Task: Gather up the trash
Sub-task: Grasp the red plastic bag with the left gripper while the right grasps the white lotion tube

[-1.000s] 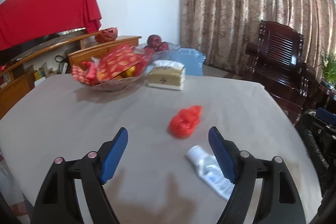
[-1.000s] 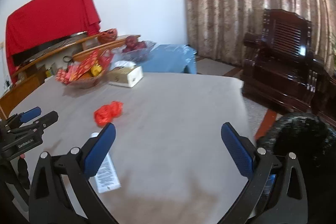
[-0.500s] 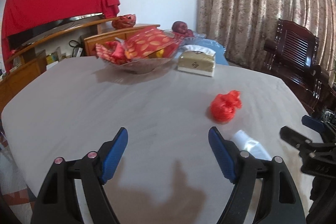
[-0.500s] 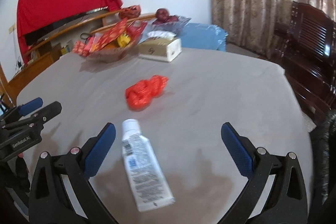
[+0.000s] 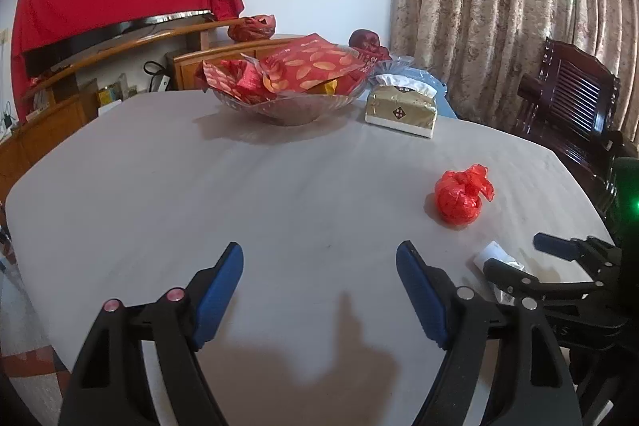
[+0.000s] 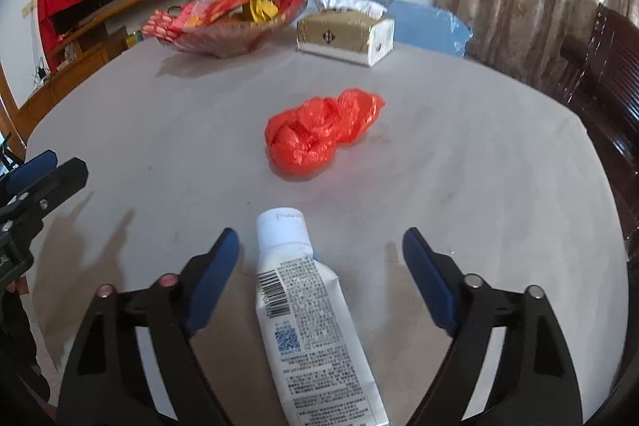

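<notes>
A white squeeze tube (image 6: 303, 306) lies flat on the grey table (image 6: 479, 162), cap pointing away. My right gripper (image 6: 321, 250) is open and straddles the tube just above the table. A crumpled red plastic bag (image 6: 319, 130) lies just beyond the tube; it also shows in the left wrist view (image 5: 461, 196). My left gripper (image 5: 319, 266) is open and empty over bare table, left of the bag. In the left wrist view the right gripper (image 5: 559, 266) sits at the right, and only the tube's cap (image 5: 493, 256) shows.
A glass bowl (image 5: 287, 106) of red snack packets and a gold tissue box (image 5: 401, 106) stand at the table's far side. A dark wooden chair (image 5: 571, 114) stands to the right, curtains behind it. A wooden cabinet (image 5: 44, 118) runs along the left wall.
My right gripper has moved forward and down so its fingers now straddle the tube. My left gripper has swung left and advanced a little; the bag now lies to its right.
</notes>
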Demonstrator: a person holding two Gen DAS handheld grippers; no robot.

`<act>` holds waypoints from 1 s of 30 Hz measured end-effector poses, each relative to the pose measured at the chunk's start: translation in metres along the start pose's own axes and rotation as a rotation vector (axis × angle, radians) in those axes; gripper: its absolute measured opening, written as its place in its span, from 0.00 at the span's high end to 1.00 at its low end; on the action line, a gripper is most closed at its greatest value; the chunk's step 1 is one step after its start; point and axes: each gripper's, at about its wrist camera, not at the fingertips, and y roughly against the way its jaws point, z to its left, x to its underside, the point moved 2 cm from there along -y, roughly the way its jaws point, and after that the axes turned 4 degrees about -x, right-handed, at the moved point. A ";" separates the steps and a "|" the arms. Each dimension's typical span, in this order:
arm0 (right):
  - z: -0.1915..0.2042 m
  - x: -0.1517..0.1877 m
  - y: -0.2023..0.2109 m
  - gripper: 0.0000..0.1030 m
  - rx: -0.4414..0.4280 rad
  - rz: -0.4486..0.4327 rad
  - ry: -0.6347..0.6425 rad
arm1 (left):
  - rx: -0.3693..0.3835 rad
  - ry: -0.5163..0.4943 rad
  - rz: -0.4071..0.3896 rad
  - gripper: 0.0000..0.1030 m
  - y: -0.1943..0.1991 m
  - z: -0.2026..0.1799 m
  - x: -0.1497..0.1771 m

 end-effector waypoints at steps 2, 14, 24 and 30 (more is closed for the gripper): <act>0.001 -0.001 -0.007 0.29 -0.010 0.028 -0.001 | 0.001 0.000 0.000 0.25 -0.001 0.000 0.000; -0.007 0.002 -0.004 0.63 -0.033 0.053 0.027 | 0.025 -0.019 0.013 0.25 -0.011 -0.021 -0.004; -0.079 -0.009 0.012 0.63 0.039 0.029 -0.088 | 0.103 -0.071 0.005 0.25 -0.029 -0.075 -0.023; -0.121 -0.015 0.024 0.63 0.095 0.001 -0.136 | 0.145 -0.087 0.023 0.25 -0.053 -0.110 -0.037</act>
